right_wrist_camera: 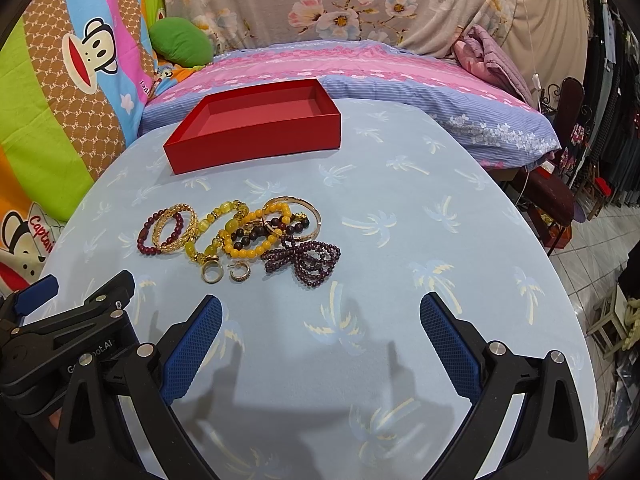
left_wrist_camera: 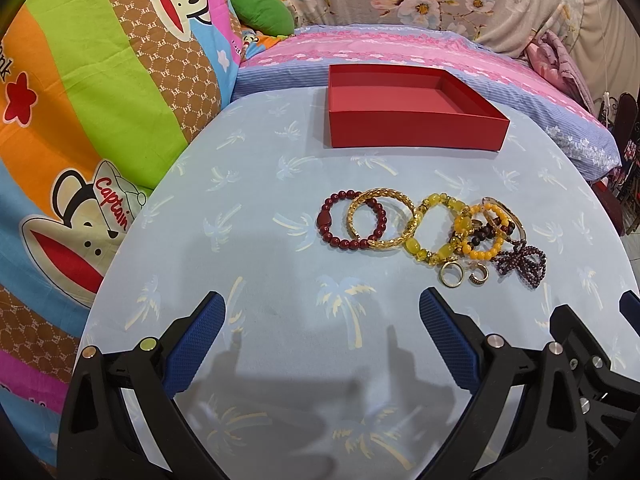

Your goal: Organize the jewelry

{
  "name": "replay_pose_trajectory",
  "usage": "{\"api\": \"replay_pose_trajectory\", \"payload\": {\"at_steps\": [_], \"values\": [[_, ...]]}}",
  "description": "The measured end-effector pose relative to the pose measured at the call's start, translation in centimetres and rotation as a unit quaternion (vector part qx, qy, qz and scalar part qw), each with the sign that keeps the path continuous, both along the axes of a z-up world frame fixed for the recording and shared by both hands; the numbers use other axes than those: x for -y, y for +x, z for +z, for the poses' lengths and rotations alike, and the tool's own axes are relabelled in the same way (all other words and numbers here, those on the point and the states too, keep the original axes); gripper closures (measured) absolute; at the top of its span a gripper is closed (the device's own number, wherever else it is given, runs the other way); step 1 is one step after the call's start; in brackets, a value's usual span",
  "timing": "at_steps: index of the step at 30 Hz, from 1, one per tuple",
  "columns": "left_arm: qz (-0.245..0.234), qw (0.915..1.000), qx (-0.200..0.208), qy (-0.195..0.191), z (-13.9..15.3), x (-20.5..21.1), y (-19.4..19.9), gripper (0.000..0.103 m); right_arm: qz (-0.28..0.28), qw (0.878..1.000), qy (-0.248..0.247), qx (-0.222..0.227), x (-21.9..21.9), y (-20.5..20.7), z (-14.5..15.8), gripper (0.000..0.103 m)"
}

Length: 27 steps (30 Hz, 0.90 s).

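Note:
A pile of jewelry lies on the blue palm-print table: a dark red bead bracelet [left_wrist_camera: 335,220] [right_wrist_camera: 149,236], a gold braided bangle [left_wrist_camera: 381,220] [right_wrist_camera: 176,230], yellow bead bracelets [left_wrist_camera: 436,228] [right_wrist_camera: 224,232], a thin gold bangle [right_wrist_camera: 308,216], a purple bead strand [left_wrist_camera: 520,264] [right_wrist_camera: 308,260] and two gold rings [left_wrist_camera: 452,274] [right_wrist_camera: 212,271]. An empty red box [left_wrist_camera: 412,128] [right_wrist_camera: 256,148] stands behind the pile. My left gripper [left_wrist_camera: 322,308] is open and empty, near of the pile. My right gripper [right_wrist_camera: 320,312] is open and empty, near of the pile.
A colourful monkey-print cushion [left_wrist_camera: 80,120] stands at the left. A pink and blue bed cover [left_wrist_camera: 400,48] and a green pillow [left_wrist_camera: 260,10] lie behind the table [left_wrist_camera: 280,160]. A dark chair [right_wrist_camera: 560,184] and floor are at the right.

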<state>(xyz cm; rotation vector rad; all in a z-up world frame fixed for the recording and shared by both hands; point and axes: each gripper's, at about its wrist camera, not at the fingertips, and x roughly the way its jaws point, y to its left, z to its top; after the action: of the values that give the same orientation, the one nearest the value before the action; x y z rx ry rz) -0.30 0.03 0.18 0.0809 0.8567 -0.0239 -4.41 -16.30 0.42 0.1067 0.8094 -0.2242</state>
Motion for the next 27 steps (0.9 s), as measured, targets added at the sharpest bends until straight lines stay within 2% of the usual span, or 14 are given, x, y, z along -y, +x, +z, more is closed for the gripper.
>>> {"api": "replay_pose_trajectory", "payload": {"at_steps": [13,27], "values": [[-0.006,0.9999,-0.008,-0.007,-0.2,-0.3,1.0,0.009,0.006,1.0,0.003,-0.004,0.2,0.4,-0.1,0.007],[0.026,0.9991,-0.027,-0.02,-1.8,-2.8,5.3,0.009,0.001,1.0,0.025,-0.017,1.9,4.5,-1.2,0.008]]}}
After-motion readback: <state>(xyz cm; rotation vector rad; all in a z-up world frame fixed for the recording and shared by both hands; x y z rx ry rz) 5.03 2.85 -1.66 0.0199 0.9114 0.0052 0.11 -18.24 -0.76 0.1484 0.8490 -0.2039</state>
